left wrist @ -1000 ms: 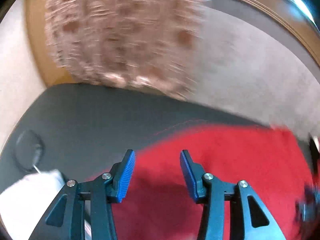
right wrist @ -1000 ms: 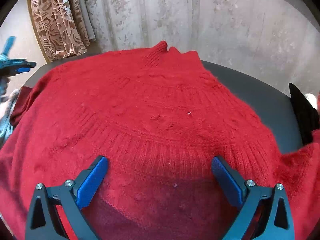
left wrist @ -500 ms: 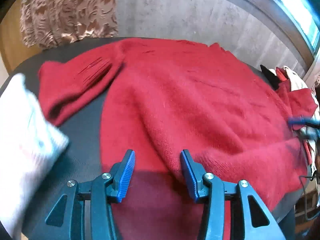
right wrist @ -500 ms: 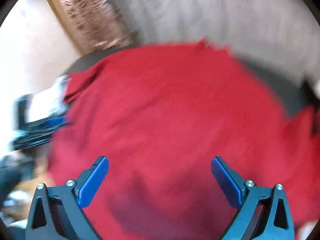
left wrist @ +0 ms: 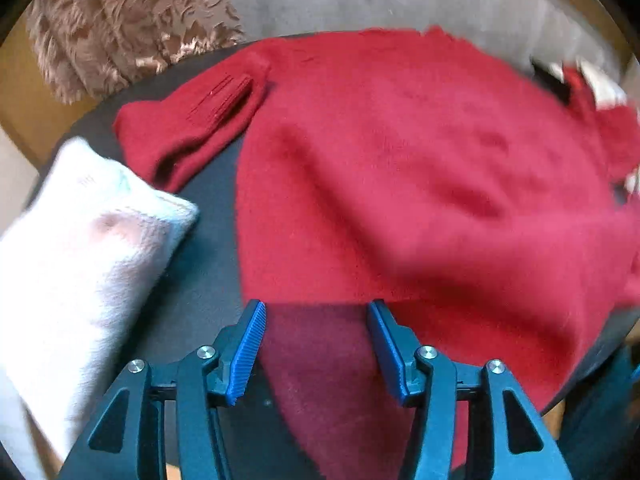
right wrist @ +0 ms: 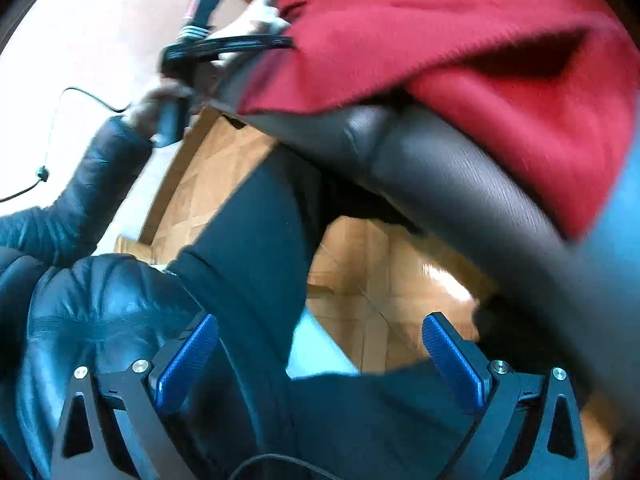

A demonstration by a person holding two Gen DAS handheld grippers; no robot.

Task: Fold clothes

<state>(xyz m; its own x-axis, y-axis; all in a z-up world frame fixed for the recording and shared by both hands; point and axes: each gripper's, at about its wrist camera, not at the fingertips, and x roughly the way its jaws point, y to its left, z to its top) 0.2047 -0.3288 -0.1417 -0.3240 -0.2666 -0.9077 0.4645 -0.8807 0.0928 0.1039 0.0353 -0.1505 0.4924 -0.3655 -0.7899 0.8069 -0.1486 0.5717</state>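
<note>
A red knit sweater (left wrist: 400,168) lies spread over a round dark table (left wrist: 208,272), one sleeve (left wrist: 192,128) doubled back at the far left. My left gripper (left wrist: 316,312) hovers over the sweater's near hem, which lies in shadow. Its jaws are opening, and the pads (left wrist: 252,344) touch no cloth. In the right wrist view my right gripper (right wrist: 320,324) stands wide open and off the table, with nothing between its fingers. It points at a person's dark-clothed lap (right wrist: 256,240) and the floor. There the sweater (right wrist: 460,32) drapes over the table's rim (right wrist: 440,176).
A folded white garment (left wrist: 80,248) sits on the table's left side. More clothes (left wrist: 592,84) are heaped at the far right. A patterned curtain (left wrist: 120,20) hangs behind. A hand (right wrist: 156,100) in a dark padded sleeve holds the other tool near the rim, above parquet floor (right wrist: 380,264).
The right view swung off the sweater's top down to the table's rim, the person's lap and the floor. The left gripper came over the near hem and its jaws stand wider apart.
</note>
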